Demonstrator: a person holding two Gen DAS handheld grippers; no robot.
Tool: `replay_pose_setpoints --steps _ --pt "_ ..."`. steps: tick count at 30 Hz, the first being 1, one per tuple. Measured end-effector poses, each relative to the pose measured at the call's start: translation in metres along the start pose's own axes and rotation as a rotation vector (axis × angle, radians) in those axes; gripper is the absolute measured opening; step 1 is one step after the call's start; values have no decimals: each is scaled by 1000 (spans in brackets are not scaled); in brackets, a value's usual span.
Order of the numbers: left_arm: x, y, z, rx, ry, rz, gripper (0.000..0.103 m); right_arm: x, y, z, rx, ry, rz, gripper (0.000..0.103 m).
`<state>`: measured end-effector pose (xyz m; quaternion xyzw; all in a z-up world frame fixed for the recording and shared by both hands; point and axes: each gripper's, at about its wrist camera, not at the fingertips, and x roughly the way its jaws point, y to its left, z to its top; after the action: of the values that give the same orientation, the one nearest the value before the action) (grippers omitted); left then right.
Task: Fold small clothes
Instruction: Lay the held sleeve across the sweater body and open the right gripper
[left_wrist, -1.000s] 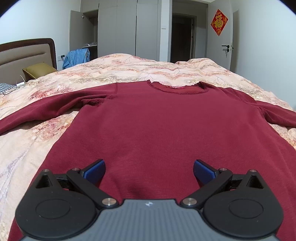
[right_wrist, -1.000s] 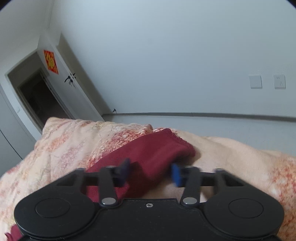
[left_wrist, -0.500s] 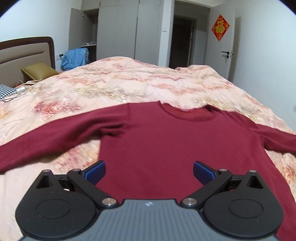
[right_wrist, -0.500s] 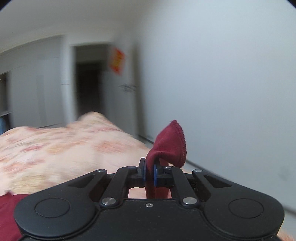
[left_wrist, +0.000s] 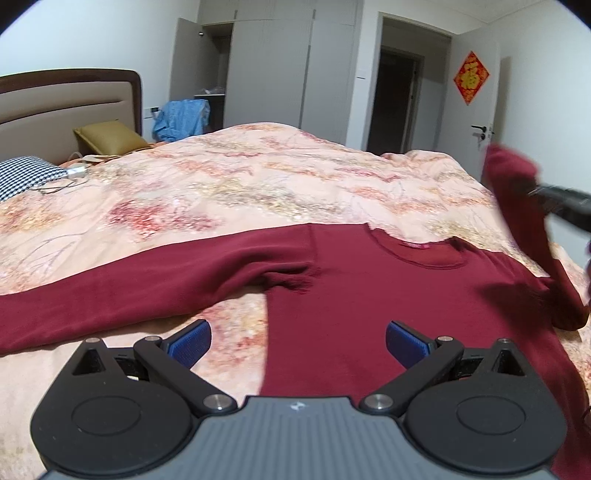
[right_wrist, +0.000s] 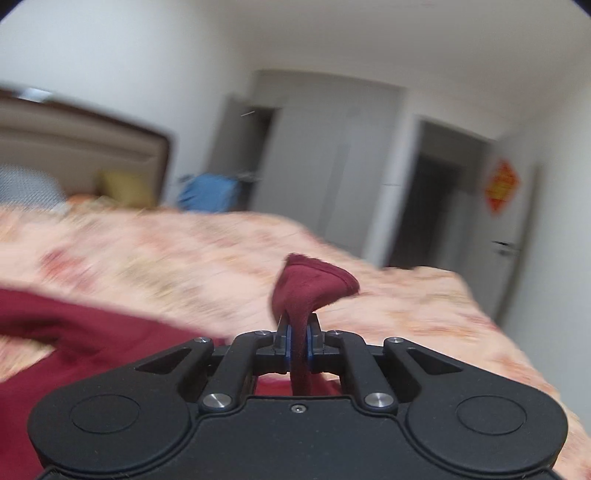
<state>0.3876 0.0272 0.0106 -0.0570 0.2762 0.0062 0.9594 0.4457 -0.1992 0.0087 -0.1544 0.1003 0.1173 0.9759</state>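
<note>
Since a second ago we see, in the left wrist view, the sweater's (left_wrist: 369, 295) right sleeve (left_wrist: 517, 206) lifted off the floral quilt (left_wrist: 240, 184) at 3 o'clock, pinched by the blurred right gripper (left_wrist: 546, 199), while our left gripper (left_wrist: 297, 341) hangs wide open and empty over the knit maroon body, the other sleeve lying flat toward 9 o'clock, with a padded headboard (left_wrist: 66, 99), grey wardrobe (left_wrist: 269, 70) and doorway beyond. From the right wrist view, motion-blurred, the right gripper's (right_wrist: 298, 345) jaws have clamped tight on the soft cuff (right_wrist: 314, 284), which bulges out at 12 o'clock above the pads over the quilt (right_wrist: 166, 251).
</note>
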Motion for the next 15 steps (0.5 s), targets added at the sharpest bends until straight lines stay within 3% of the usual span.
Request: replay_pose_setpoints --steps 4,8,10,12,15 --pt "-2 16 -1 -30 -8 33 103 11 59 -17 -108 92 115 7" --pt "0 27 0 -57 -20 53 103 -1 86 -38 -191 150 187 18" --pt "2 29 -1 -69 -26 56 103 -8 86 -43 -206 165 213 30" --pt "7 29 -1 -83 -30 53 103 -19 78 -45 -198 168 231 54" --pt "13 24 -1 -97 -41 27 103 -40 59 -52 -187 167 221 69"
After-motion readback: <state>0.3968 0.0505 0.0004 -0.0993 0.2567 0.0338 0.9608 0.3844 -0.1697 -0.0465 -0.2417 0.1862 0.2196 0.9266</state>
